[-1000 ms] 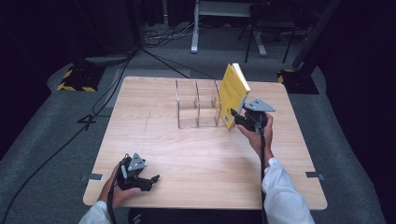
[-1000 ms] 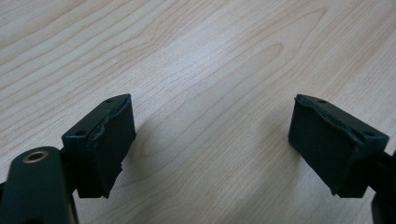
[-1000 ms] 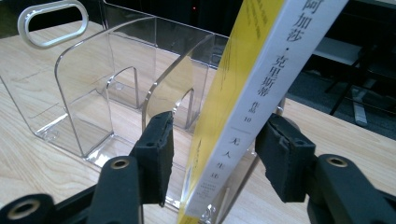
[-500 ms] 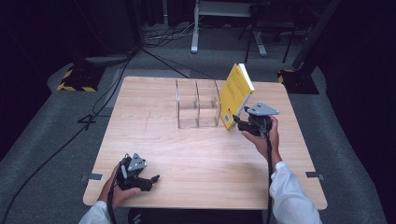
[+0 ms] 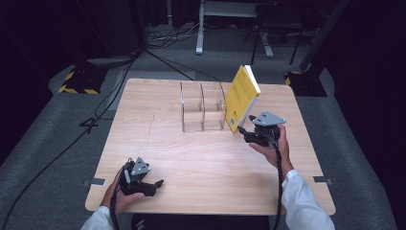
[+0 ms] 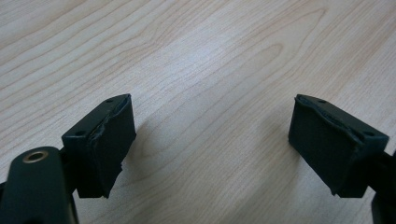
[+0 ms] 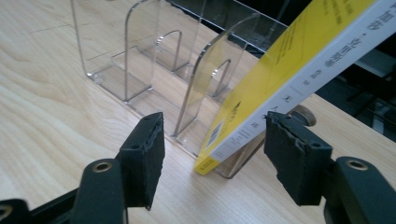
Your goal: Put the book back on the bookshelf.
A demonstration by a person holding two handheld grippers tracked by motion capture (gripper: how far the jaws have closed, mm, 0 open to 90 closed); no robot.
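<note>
Overhead, a pale wooden table amid dark grey floor.

Dim room w/ grey carpet, floor cables.

I see the wooden table brightly and evenly lit from above while the room around it falls almost black. My high view is soft and grainy. The clear rack catches pale glare, and my left gripper casts soft shadows.
</note>
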